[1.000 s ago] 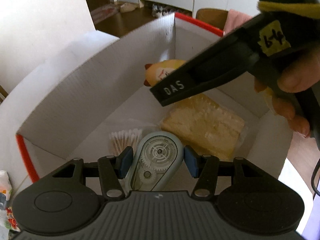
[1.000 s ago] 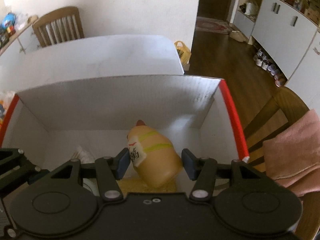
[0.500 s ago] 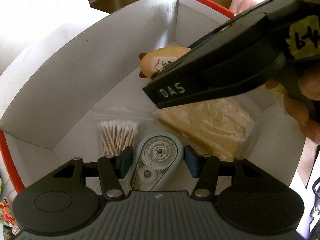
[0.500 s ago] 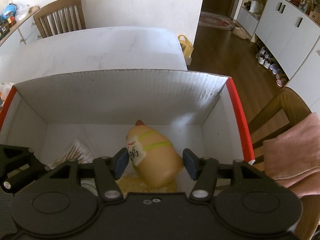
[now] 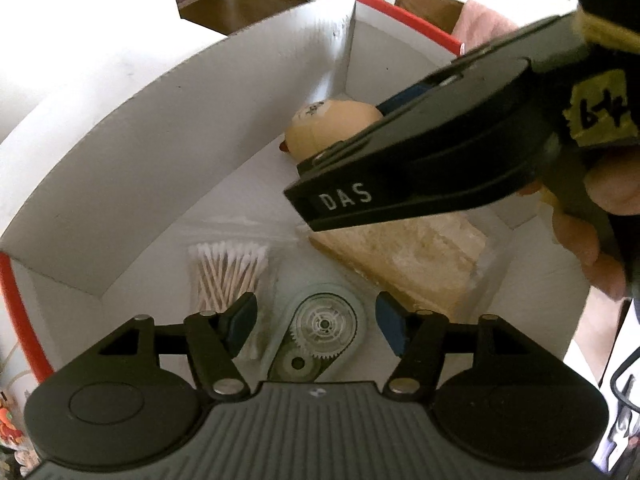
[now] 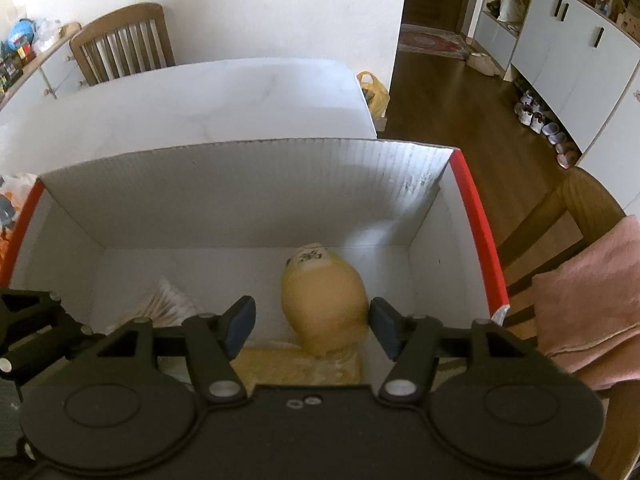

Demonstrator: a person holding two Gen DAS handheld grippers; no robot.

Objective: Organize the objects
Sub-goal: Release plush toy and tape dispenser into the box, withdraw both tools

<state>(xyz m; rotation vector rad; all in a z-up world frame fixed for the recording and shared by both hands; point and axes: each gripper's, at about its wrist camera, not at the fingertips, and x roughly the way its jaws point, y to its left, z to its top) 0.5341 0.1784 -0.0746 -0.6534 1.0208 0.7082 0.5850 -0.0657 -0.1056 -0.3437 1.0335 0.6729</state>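
Between the blue pads of our left hand-held gripper (image 5: 316, 322) lies a pale green correction-tape dispenser (image 5: 320, 334) on the floor of the box (image 5: 120, 184). Its jaws have just been opening, and both pads now stand clear of the dispenser's sides, so it is released. The dispenser is a rounded oval of clear plastic with gear wheels showing inside; its long axis runs away from us, roughly along the fingers. Just left of it we see a packet of cotton swabs (image 5: 228, 272), wooden sticks with white tips pointing toward the far wall. To the right lies a flat, pale yellow block in clear wrap (image 5: 420, 260), its surface crumbly.

Our right hand-held gripper (image 6: 310, 322) points steeply down into the same box, and its jaws have just been opening too. A soft, yellowish squeeze bottle (image 6: 324, 300) sits between its pads with a gap on either side, so it is let go. The bottle lies with its labelled end toward the far wall, its base resting on the edge of the yellow block. In the left wrist view this gripper crosses the upper right, black, lettered "DAS", with fingers (image 5: 592, 248) wrapped around its handle.

The box is white corrugated cardboard with red edges, standing on a white marbled surface (image 6: 220, 96). Wooden chairs (image 6: 124, 44) stand nearby.
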